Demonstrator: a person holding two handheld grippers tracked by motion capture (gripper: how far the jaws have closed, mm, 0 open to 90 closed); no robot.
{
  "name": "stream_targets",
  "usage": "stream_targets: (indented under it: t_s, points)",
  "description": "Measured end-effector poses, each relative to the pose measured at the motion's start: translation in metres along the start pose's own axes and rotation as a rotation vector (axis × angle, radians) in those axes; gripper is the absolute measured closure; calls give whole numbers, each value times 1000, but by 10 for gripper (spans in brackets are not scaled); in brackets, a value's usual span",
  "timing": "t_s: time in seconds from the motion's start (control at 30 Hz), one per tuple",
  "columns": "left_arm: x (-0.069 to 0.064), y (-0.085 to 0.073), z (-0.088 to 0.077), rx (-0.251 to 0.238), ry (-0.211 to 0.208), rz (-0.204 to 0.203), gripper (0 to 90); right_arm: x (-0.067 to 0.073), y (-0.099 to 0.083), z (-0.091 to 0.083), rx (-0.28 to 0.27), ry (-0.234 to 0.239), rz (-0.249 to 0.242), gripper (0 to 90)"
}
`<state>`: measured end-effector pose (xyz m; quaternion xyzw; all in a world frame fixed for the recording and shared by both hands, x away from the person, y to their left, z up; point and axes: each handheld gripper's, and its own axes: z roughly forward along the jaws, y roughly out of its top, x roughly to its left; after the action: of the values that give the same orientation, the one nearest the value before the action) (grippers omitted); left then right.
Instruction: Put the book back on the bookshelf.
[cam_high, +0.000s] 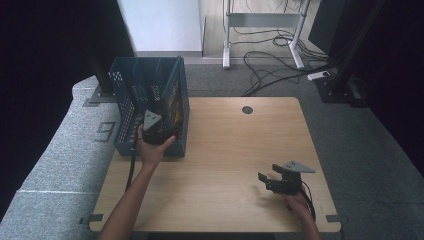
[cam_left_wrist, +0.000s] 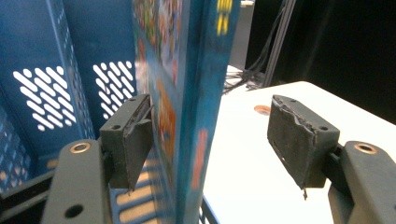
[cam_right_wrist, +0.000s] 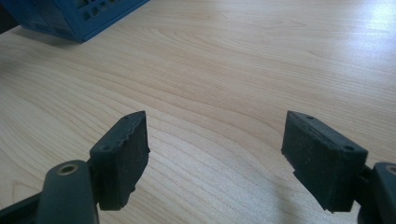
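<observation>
Rack: blue file rack (cam_high: 131, 100), table's left edge.
Book: colourful book (cam_left_wrist: 187, 93) upright against the rack's right wall.
My left claw (cam_left_wrist: 210, 140): released, straddling the book; I'd centre before squeezing.
My right claw (cam_right_wrist: 215, 158): released, right of rack, idle.

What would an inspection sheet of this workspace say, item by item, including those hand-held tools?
Surface: wooden table, bare apart from a round cable hole near the far edge.
Job's things: blue perforated file crate at the table's left edge; a colourful book stands upright inside it.
Clutter: nothing seen.
Grippers: left tool open, its jaws either side of the book's edge, not closed on it; right tool open, above bare wood at the right.
Cables: a black cable trails from the left tool; loose cables lie on the floor beyond the table.
Surroundings: grey carpet, a white desk frame, dark curtains at the sides.
</observation>
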<state>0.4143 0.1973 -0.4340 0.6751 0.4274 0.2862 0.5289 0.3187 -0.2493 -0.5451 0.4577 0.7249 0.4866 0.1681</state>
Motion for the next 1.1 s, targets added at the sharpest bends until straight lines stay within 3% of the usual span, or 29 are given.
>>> stream_targets:
  t_s: [0.33, 0.67, 0.8, 1.1]
  points:
    - [-3, -19, -19, 37, -41, -13, 305, 0, 0, 1, 3, -2, -1, 223]
    - [-12, -45, -39, 77, -113, -3, 304, 0, 0, 1, 4, -10, -4, 223]
    - [-14, -56, -47, 117, -156, -13, 297, 0, -1, 2, 8, -12, -7, 223]
    - [-20, -86, -63, 184, -190, -23, 289, 1, -2, 4, 22, -17, -18, 223]
